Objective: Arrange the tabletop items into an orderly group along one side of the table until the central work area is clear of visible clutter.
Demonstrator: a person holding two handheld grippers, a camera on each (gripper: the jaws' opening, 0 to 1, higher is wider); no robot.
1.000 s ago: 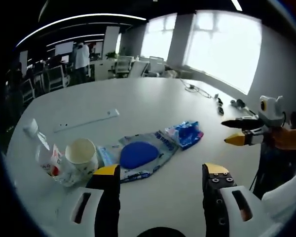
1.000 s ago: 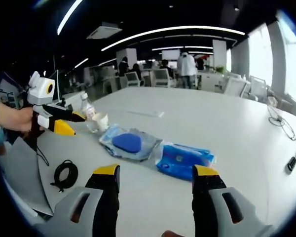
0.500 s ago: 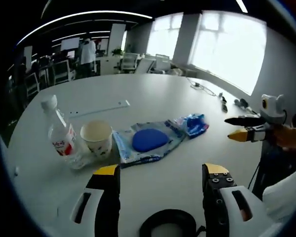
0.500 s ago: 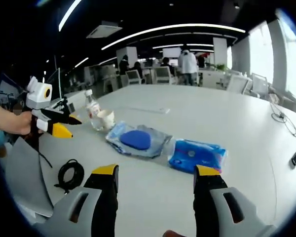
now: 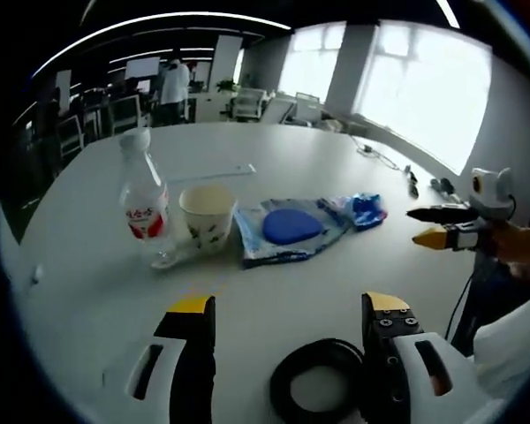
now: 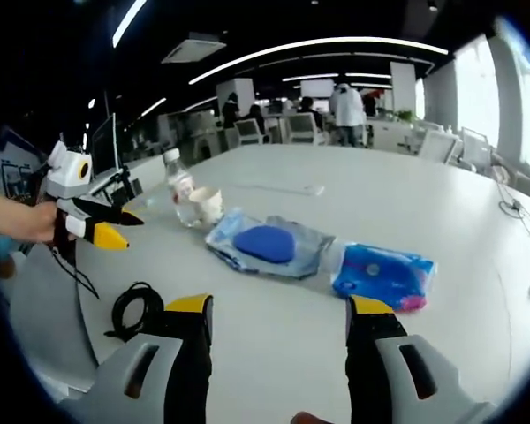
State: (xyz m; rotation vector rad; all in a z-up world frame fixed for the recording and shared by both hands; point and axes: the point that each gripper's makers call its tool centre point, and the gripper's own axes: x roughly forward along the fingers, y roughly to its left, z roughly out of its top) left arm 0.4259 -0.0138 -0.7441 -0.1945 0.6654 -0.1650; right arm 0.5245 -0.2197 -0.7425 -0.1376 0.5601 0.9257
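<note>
Across the broad white table (image 5: 274,168) the clutter is seen lying in a loose row. At eleven o'clock in the left gripper view a clear plastic water bottle with a red label (image 5: 142,205) stands upright, just beside a white paper cup (image 5: 206,216); a crumpled clear plastic bag holding a round blue object (image 5: 290,228) lies at twelve o'clock, with a blue printed wrapper pack (image 5: 366,208) touching its far end. A coiled black cable (image 5: 322,393) rests at six o'clock, between the jaws of the left gripper (image 5: 289,329), which are held spread with nothing between them. In the right gripper view the same bottle (image 6: 181,191), cup (image 6: 207,206), bag (image 6: 267,244) and blue pack (image 6: 384,274) run from ten o'clock to three o'clock, and the cable (image 6: 139,309) lies at eight o'clock. The right gripper (image 6: 278,329) is likewise spread and empty (its yellow-tipped jaws hover above bare tabletop).

No item is judged to have been gathered yet. The bottle and cup stand so close that one could be tipped if the other is reached for carelessly; the limp bag could let its blue object slide out if it is pinched by one corner; the cable could uncoil when dragged
</note>
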